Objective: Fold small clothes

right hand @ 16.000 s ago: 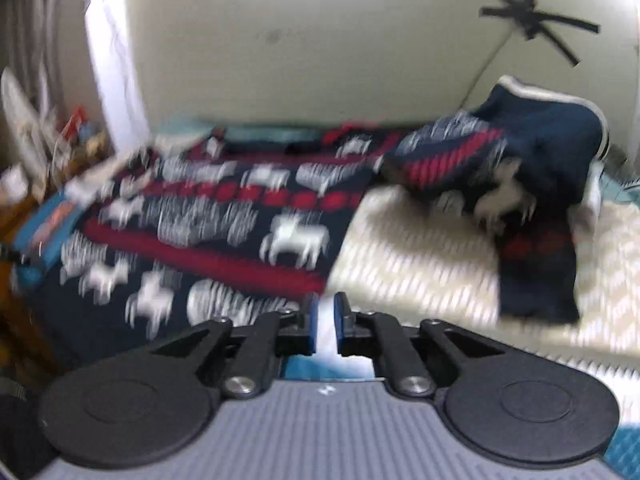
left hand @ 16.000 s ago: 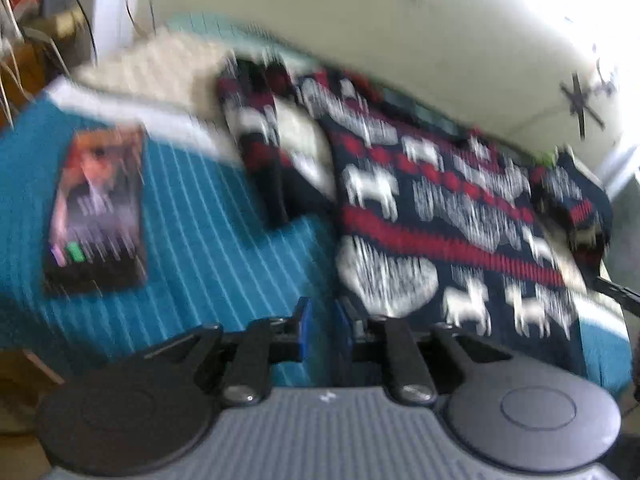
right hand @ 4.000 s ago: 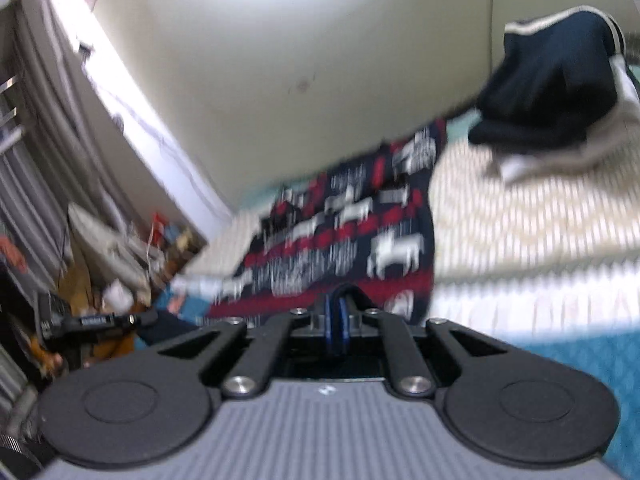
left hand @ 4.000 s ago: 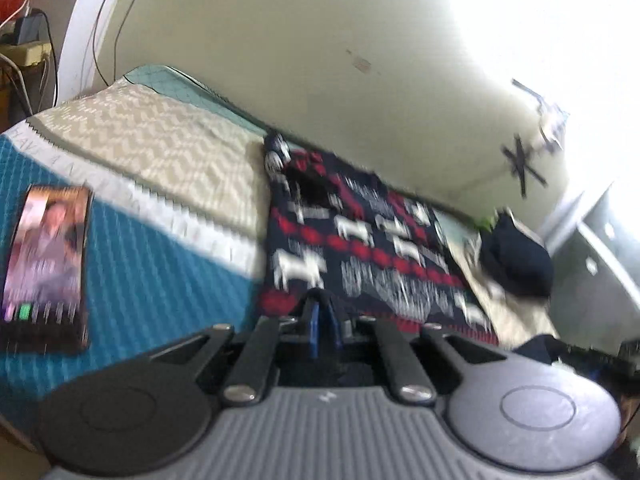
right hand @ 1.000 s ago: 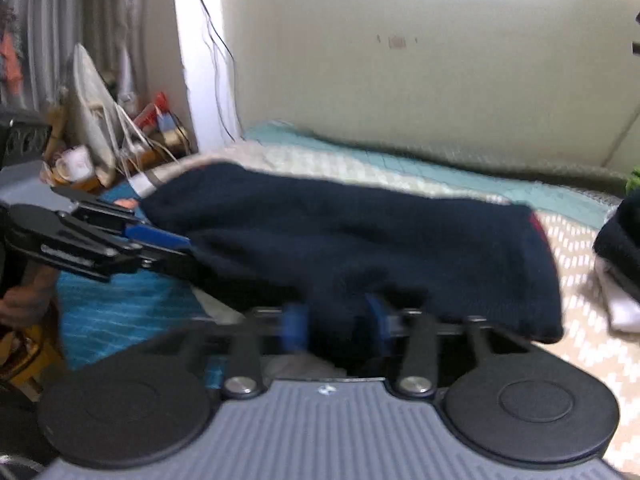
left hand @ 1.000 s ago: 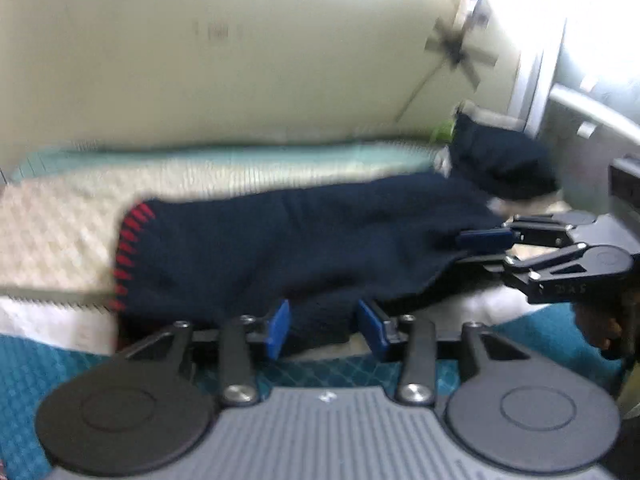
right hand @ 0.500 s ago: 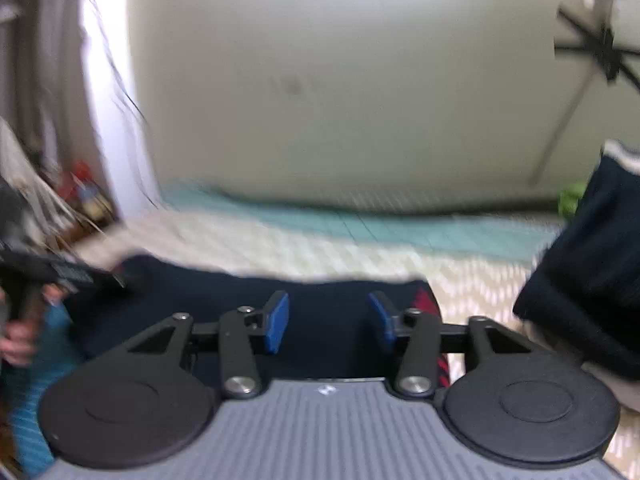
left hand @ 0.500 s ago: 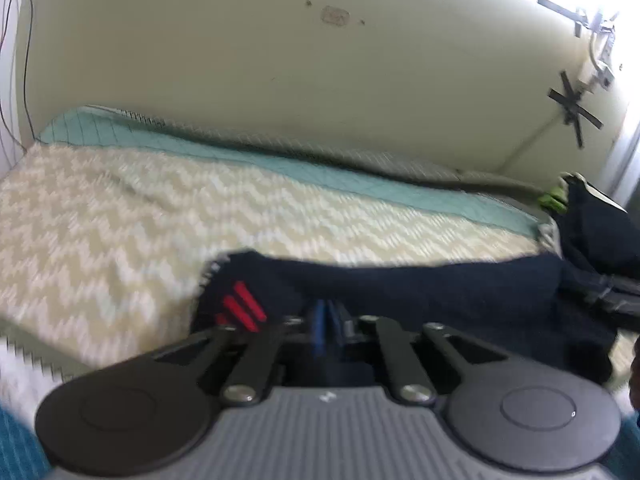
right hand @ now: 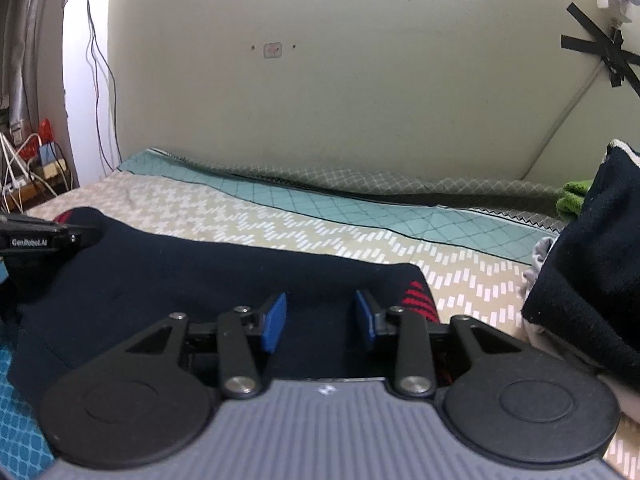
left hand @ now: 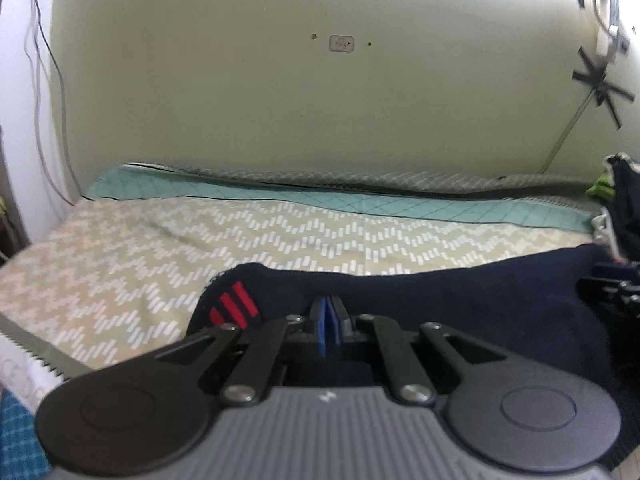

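Ahead of you, the zigzag bedspread [left hand: 168, 248] lies bare from the dark sweater [right hand: 192, 280] to the wall [right hand: 360, 100], leaving open room to reach forward. To your right, a pile of dark clothes [right hand: 592, 272] blocks the way, close beside the sweater's red-striped end. At far left, a cluttered shelf of cables [right hand: 28, 164] hems in the bed's edge.

zigzag bedspread [left hand: 280, 236] below a cream wall [left hand: 320, 100], cables [right hand: 96, 60] hanging.
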Action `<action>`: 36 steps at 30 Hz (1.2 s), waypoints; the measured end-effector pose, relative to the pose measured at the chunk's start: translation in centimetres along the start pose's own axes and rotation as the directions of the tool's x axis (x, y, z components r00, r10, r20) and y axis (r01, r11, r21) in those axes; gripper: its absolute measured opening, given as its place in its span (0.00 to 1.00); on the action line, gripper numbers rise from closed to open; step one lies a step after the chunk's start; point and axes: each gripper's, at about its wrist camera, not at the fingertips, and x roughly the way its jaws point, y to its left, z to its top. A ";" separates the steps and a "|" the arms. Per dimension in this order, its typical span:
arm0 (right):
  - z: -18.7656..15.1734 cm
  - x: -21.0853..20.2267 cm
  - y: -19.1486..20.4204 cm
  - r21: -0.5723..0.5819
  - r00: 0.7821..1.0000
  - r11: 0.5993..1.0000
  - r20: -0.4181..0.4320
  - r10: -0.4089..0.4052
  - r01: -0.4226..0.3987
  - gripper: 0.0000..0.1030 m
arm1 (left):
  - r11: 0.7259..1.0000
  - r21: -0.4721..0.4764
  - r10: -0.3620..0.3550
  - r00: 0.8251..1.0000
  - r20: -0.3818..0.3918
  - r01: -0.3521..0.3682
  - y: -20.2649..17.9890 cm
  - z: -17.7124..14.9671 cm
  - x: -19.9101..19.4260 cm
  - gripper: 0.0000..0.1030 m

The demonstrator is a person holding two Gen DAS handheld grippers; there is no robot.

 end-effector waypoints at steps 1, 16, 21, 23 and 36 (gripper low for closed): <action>-0.1 -0.1 0.0 0.009 1.000 1.000 0.003 -0.001 0.001 0.26 | 1.000 -0.001 0.016 1.000 -0.005 -0.016 -0.3 0.0 -0.2 0.06; -4.3 -9.1 -0.4 0.229 0.995 0.972 0.091 0.030 -0.050 0.40 | 0.996 0.015 0.094 0.992 -0.080 -0.093 -3.4 -3.2 -5.1 0.60; -5.4 -8.2 -0.6 0.246 0.998 0.968 0.051 0.034 -0.045 0.43 | 0.993 0.010 0.114 0.990 -0.083 -0.114 -3.5 -4.1 -4.8 0.63; -5.3 -8.0 -0.5 0.237 0.998 0.971 0.046 0.032 -0.043 0.46 | 0.992 0.015 0.122 0.990 -0.075 -0.121 -3.7 -4.3 -4.8 0.64; -5.3 -7.5 0.8 0.159 0.999 0.986 0.018 0.050 -0.052 0.69 | 0.988 0.006 0.153 0.987 -0.042 -0.153 -3.7 -4.9 -4.5 0.80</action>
